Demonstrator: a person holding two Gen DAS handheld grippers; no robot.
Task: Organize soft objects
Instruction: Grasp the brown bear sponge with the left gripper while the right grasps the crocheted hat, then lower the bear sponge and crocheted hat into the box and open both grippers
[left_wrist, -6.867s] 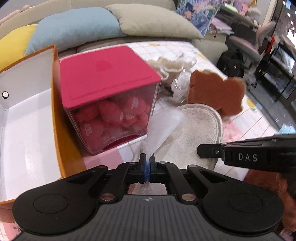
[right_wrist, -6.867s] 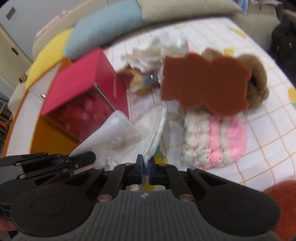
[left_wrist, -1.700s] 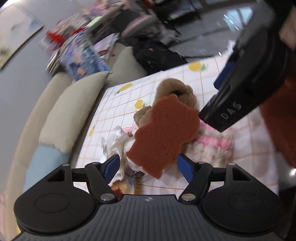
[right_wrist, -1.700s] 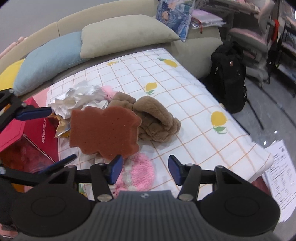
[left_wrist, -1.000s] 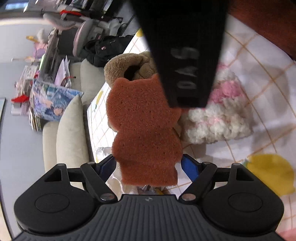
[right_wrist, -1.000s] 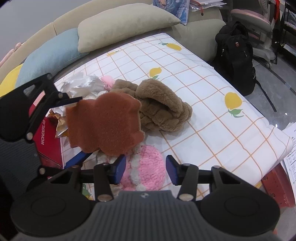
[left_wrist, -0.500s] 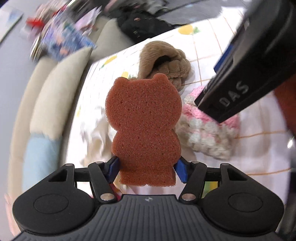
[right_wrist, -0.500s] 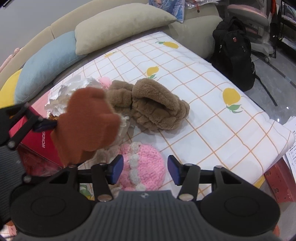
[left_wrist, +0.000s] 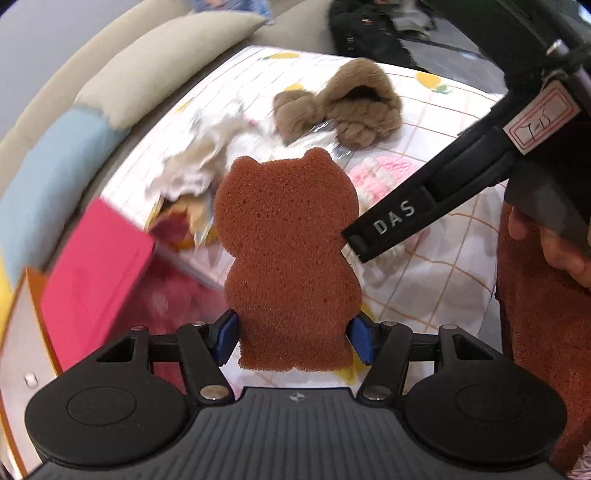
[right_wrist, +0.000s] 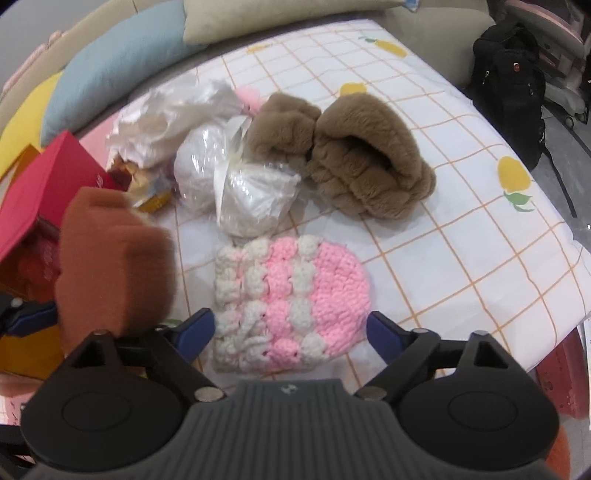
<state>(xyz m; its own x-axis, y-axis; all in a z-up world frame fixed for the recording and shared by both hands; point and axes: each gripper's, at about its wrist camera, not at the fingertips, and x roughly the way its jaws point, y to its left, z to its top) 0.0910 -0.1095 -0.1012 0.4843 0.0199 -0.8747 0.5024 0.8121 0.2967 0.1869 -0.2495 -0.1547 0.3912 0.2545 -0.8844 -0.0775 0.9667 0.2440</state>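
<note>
My left gripper (left_wrist: 293, 341) is shut on a brown bear-shaped sponge (left_wrist: 290, 258) and holds it upright above the table; the sponge also shows at the left of the right wrist view (right_wrist: 110, 266). My right gripper (right_wrist: 291, 334) is open and empty, its jaws either side of a pink and white crocheted hat (right_wrist: 291, 299) lying on the checked cloth. Brown furry slippers (right_wrist: 354, 162) and clear bags of white stuffing (right_wrist: 240, 184) lie beyond the hat.
A red-lidded clear box (left_wrist: 96, 273) and an orange box (left_wrist: 22, 332) stand at the left. Crumpled white wrapping (right_wrist: 166, 118) lies at the back. Blue, beige and yellow cushions line the sofa (right_wrist: 122, 66). A black backpack (right_wrist: 513, 85) sits on the floor at the right.
My left gripper has swung left with the sponge, bringing the red box into view. My right gripper has dropped lower over the pink hat and stays open.
</note>
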